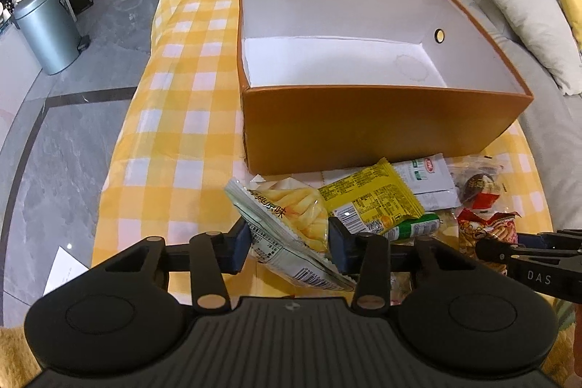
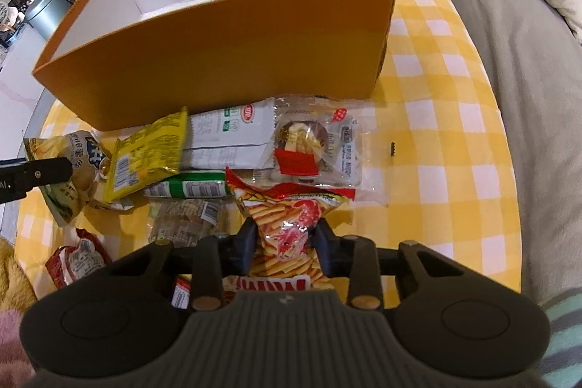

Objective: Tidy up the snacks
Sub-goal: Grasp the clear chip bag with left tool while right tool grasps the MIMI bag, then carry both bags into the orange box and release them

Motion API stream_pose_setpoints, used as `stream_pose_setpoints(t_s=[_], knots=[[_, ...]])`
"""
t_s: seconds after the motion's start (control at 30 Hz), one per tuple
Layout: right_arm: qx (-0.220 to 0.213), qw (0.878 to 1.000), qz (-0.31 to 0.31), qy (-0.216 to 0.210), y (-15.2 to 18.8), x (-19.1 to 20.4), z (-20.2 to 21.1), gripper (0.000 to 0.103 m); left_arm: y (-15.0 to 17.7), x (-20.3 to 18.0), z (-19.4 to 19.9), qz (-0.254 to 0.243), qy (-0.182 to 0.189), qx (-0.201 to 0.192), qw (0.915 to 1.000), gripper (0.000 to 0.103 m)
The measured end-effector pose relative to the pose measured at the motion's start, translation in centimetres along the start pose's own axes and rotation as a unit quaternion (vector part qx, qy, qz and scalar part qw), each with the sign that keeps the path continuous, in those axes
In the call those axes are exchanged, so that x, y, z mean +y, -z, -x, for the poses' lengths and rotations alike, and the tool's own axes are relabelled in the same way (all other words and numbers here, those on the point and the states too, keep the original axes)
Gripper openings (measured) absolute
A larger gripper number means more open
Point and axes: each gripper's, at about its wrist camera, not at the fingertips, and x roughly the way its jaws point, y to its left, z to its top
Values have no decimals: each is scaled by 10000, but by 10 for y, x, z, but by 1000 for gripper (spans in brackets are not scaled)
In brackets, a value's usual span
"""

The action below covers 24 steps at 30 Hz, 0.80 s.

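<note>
I counted one orange box ahead of my grippers and about nine snack packets: two chip bags, one yellow, one white, one green, three clear, one red at my left.

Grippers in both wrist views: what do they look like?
Both are matte black: a ribbed centre plate, a round housing either side, linkage bars with brass-coloured pins. The left gripper has dark blue pads; the right gripper bears white "DAS" lettering. No cables or sleeves show.

Orange box, yellow-checked cloth
</note>
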Motion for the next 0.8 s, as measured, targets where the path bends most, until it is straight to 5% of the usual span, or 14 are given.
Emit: stream_pose_setpoints(t_s=[0.47, 0.8], knots=[[-818, 9960, 326, -160, 3, 16, 63, 30, 9, -10, 67, -326, 115, -752, 9966, 49], [-1403, 9871, 716, -295, -22, 34, 102, 30, -28, -25, 91, -1124, 198, -1341, 9844, 49]])
